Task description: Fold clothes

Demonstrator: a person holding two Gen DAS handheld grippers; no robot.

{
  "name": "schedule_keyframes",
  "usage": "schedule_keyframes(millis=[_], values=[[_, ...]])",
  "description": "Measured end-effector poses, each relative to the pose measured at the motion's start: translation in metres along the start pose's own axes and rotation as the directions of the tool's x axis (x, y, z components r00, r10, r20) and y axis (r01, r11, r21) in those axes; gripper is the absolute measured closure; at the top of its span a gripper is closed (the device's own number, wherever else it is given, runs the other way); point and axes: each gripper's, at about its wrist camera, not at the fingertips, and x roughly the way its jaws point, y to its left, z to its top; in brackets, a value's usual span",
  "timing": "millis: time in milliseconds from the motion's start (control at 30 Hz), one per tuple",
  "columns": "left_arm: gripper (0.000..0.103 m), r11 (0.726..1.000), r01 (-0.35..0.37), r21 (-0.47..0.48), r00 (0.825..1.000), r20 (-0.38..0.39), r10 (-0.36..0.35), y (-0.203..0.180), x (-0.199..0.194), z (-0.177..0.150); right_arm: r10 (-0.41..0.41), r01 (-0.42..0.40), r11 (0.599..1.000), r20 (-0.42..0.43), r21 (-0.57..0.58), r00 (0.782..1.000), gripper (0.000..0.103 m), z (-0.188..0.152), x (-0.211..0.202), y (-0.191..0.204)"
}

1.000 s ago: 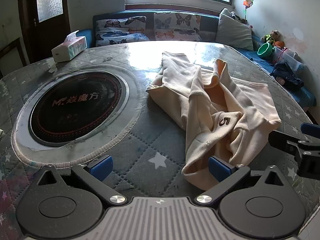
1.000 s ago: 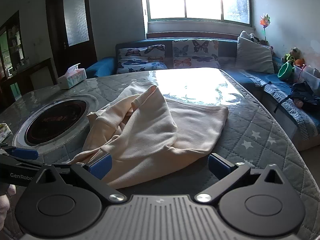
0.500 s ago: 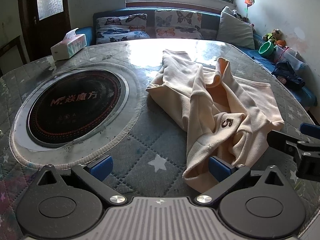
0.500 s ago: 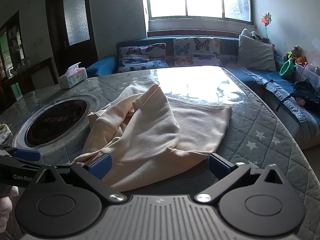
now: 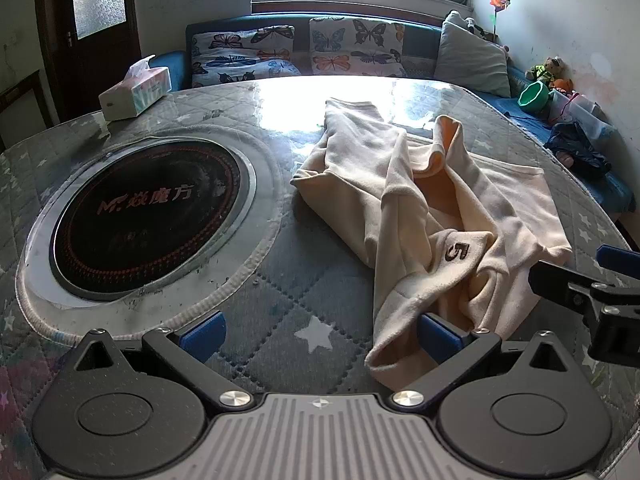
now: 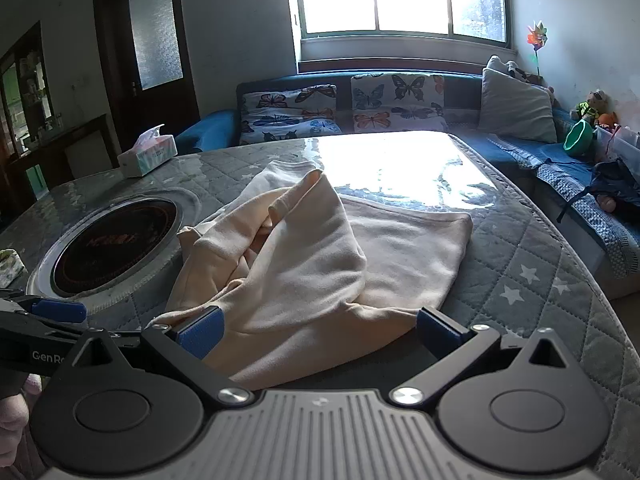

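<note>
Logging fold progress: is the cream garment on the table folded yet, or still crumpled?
Still crumpled: the cream garment lies bunched in overlapping ridges, one flap standing up, nothing squared. Both grippers are open.

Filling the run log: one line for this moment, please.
phase: pre-grasp | left gripper: open, empty | right gripper: open, empty | crumpled cream sweatshirt: unfolded on quilted grey table

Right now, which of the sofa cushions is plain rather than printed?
The grey cushion at the sofa's right end, in the corner. The two cushions left of it carry butterfly prints; it has no pattern.
</note>
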Motion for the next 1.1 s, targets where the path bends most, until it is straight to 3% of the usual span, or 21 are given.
schedule_keyframes(millis=[1100], values=[[0.0,0.999,-0.007,0.034,1.0,0.01,0.007,-0.004,0.014,0.024,0.027,-0.027,1.0,-0.001,-0.004,1.0,0.0,0.018,0.019,-0.002]])
